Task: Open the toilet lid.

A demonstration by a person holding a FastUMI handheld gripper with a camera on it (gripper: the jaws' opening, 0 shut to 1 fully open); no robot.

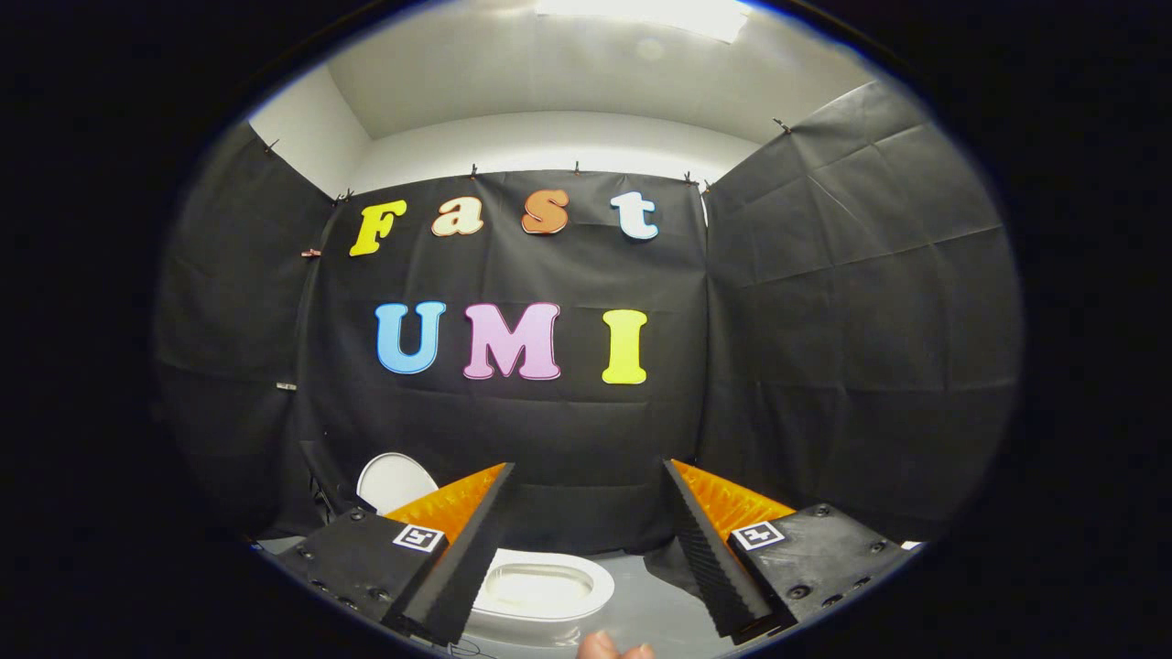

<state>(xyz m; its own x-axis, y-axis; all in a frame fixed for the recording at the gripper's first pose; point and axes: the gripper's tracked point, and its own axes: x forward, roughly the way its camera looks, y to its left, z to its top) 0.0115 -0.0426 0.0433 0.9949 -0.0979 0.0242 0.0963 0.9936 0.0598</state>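
Note:
A white toilet sits low on the floor, below and between my fingers. Its seat ring and bowl [542, 586] show in the gap beside the left finger. A white oval lid [394, 480] stands upright beyond the left finger, against the black cloth wall. My gripper [588, 465] is open, held well above the toilet and apart from it, with nothing between its fingers. Part of the lid and of the seat is hidden behind the left finger [458, 540].
Black cloth walls [824, 320] close the booth on three sides, close behind the toilet. Grey floor [659, 604] lies to the right of the bowl. A person's fingertip [612, 648] shows at the very bottom, near the bowl.

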